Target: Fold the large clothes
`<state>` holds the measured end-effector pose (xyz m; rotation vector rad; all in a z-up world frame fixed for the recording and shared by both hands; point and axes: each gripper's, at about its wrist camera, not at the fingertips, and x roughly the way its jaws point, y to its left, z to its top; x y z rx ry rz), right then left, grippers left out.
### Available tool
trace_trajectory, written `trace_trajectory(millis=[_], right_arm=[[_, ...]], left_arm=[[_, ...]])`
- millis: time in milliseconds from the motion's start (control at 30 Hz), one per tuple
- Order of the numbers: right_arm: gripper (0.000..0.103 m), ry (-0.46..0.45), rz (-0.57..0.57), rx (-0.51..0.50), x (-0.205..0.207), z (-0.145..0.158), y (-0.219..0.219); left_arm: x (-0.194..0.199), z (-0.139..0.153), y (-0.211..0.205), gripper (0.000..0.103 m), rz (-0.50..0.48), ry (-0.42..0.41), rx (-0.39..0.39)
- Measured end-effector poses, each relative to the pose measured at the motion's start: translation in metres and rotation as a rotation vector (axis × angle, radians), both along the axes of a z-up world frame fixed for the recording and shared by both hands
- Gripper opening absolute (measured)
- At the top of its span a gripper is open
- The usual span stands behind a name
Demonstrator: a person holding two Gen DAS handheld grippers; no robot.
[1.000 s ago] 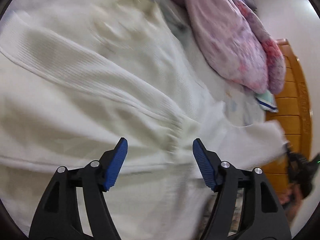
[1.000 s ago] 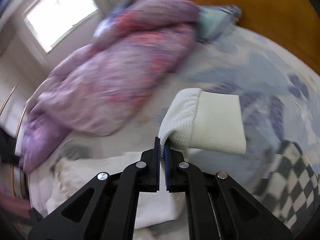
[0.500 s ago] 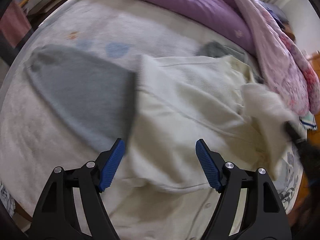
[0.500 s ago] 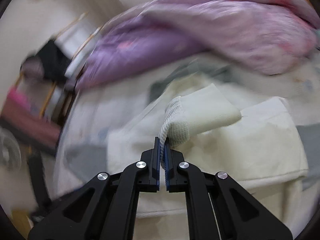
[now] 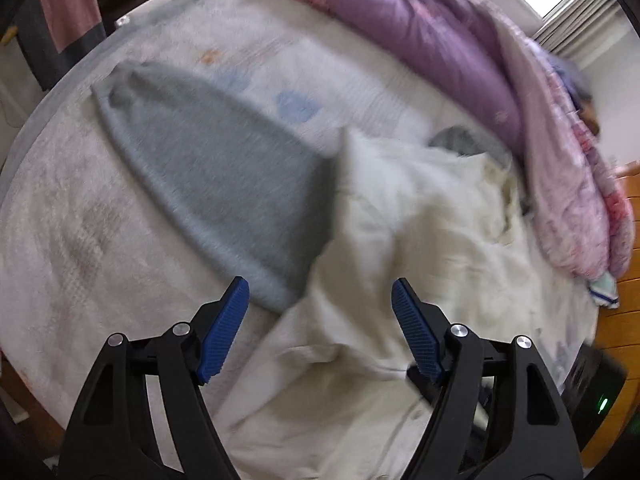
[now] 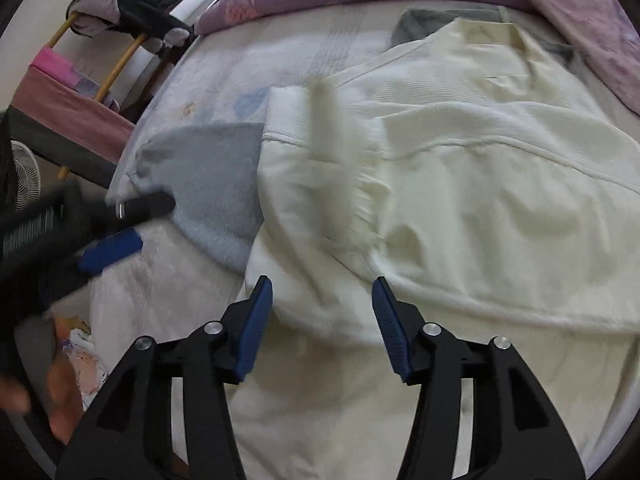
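Note:
A large cream-white top [image 6: 460, 184] lies spread on the bed, its sleeve [image 6: 332, 148] folded across the body and blurred. The top also shows in the left wrist view [image 5: 420, 248]. A grey garment [image 5: 224, 184] lies flat to its left, partly under it; it shows in the right wrist view too [image 6: 216, 168]. My left gripper [image 5: 320, 328] is open and empty above the top's lower left edge. My right gripper [image 6: 322, 316] is open and empty just above the top's hem. The left gripper [image 6: 116, 236] appears blurred at the left of the right wrist view.
A purple and pink quilt [image 5: 500, 92] is heaped along the far side of the bed. A wooden headboard [image 5: 628, 248] stands at the right. A rack with dark and pink clothes [image 6: 80, 80] stands beyond the bed's left edge. The pale patterned bedsheet [image 5: 80, 240] lies under everything.
My right gripper carried the sleeve cuff across the top, then opened and let it go. My left gripper stayed open and drew back, bringing the grey garment into view.

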<state>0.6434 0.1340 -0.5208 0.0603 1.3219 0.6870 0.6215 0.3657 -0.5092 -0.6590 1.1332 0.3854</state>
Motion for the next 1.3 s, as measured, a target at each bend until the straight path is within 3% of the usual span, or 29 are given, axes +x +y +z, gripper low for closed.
trace_trajectory(millis=[167,267,333,400,433,500,567,700,800,867,933,1000,1033,1100,1300], right_arm=[[0.05,-0.058,-0.099,-0.021,0.01,0.016,-0.088],[0.049,-0.067,-0.202,-0.106,0.038,0.006,-0.146],[0.04,-0.044,-0.295,-0.143,0.061,-0.006,-0.192],[0.013,0.005,-0.365,-0.158,0.078,-0.024,-0.224],[0.007,0.054,-0.394,-0.187,0.086,-0.039,-0.239],[0.002,0.129,-0.46,-0.235,0.091,-0.066,-0.261],[0.0,0.211,-0.483,-0.247,0.09,-0.091,-0.276],[0.0,0.285,-0.519,-0.19,0.088,-0.118,-0.29],[0.004,0.326,-0.526,-0.196,0.093,-0.109,-0.291],[0.008,0.337,-0.519,-0.151,0.1,-0.094,-0.291],[0.014,0.297,-0.506,-0.111,0.111,-0.075,-0.292],[0.034,0.239,-0.5,-0.128,0.132,-0.058,-0.294],[0.037,0.212,-0.503,-0.124,0.147,-0.052,-0.295],[0.039,0.196,-0.522,-0.13,0.169,-0.05,-0.298],[0.046,0.189,-0.549,-0.194,0.245,-0.066,-0.3]], left_arm=[[0.037,0.014,-0.047,0.079,-0.125,-0.075,-0.015],[0.066,-0.014,-0.07,0.079,-0.192,-0.03,-0.01],[0.08,-0.043,-0.077,0.079,-0.214,0.045,-0.01],[0.085,-0.072,-0.078,0.079,-0.219,0.109,-0.017],[0.086,-0.089,-0.077,0.079,-0.226,0.161,0.0],[0.082,-0.117,-0.074,0.079,-0.219,0.249,-0.008],[0.077,-0.129,-0.072,0.079,-0.215,0.218,-0.017],[0.084,-0.131,-0.084,0.08,-0.277,0.238,0.055],[0.088,-0.121,-0.076,0.081,-0.228,0.243,0.002],[0.09,-0.104,-0.064,0.081,-0.2,0.203,-0.062],[0.094,-0.085,-0.047,0.081,-0.169,0.152,-0.103],[0.101,-0.072,-0.028,0.081,-0.142,0.118,-0.111],[0.108,-0.065,-0.015,0.081,-0.124,0.093,-0.107],[0.12,-0.06,0.007,0.081,-0.099,0.064,-0.113],[0.186,-0.085,0.054,0.081,-0.144,0.153,0.0]])
